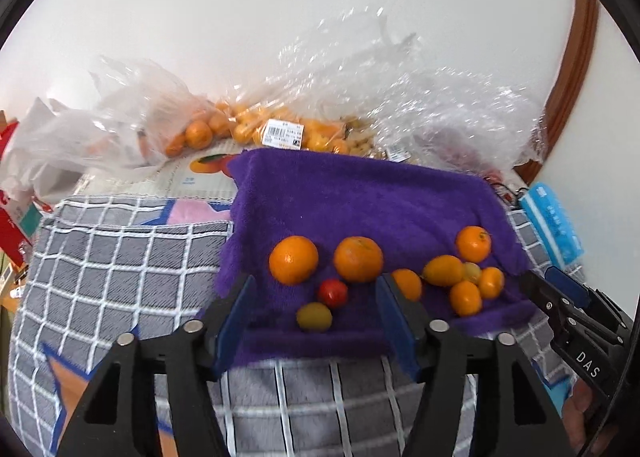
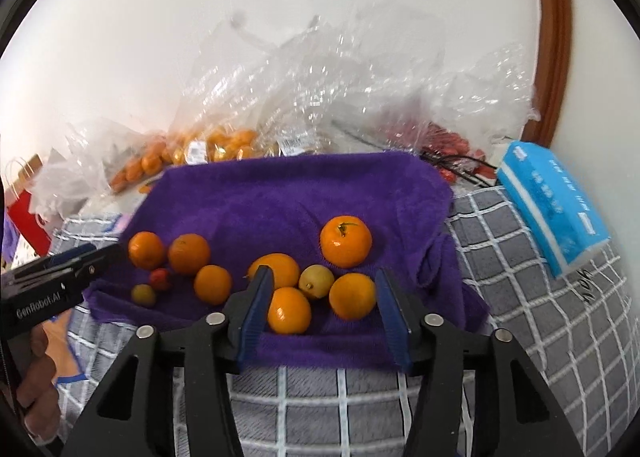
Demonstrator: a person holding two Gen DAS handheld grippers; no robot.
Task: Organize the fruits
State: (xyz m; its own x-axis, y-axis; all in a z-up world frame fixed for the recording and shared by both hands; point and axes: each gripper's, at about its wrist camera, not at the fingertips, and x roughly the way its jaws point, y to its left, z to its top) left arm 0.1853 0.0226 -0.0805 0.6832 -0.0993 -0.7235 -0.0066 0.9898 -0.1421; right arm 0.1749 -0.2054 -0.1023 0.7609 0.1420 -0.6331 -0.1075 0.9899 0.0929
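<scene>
Loose fruit lies spread across a fuzzy purple towel (image 2: 288, 193) draped over a grey blanket with a white grid pattern (image 2: 520, 297).

At far left of the right wrist view, the black left gripper (image 1: 314, 311) reaches in from the edge, a hand (image 2: 38, 385) wrapped round its handle. Seen from its own camera, its blue-padded jaws stand released and apart, pressing on nothing, with a small red round fruit (image 1: 333, 292) and a small yellow-green round fruit (image 1: 314, 317) lying on the towel in the gap. Just beyond these sit two round orange citrus fruits (image 1: 293, 259) side by side.

Further right, a lone orange citrus fruit (image 2: 213, 284) rests between the two groups. Then comes a tight cluster: an oval orange fruit (image 2: 280, 269), a small pale yellow fruit (image 2: 316, 281) and two more orange fruits (image 2: 289, 309) touching one another. The black right gripper (image 2: 320, 313) hangs over this cluster, its jaws likewise released and gripping nothing. Behind the cluster stands a larger orange with a green stem (image 2: 345, 241), apart from the rest.

Along the wall, crumpled clear plastic bags (image 2: 280, 97) hold more orange fruit, some bearing white price labels. At far right a blue soft pack of tissues (image 2: 556, 201) lies on the blanket.
</scene>
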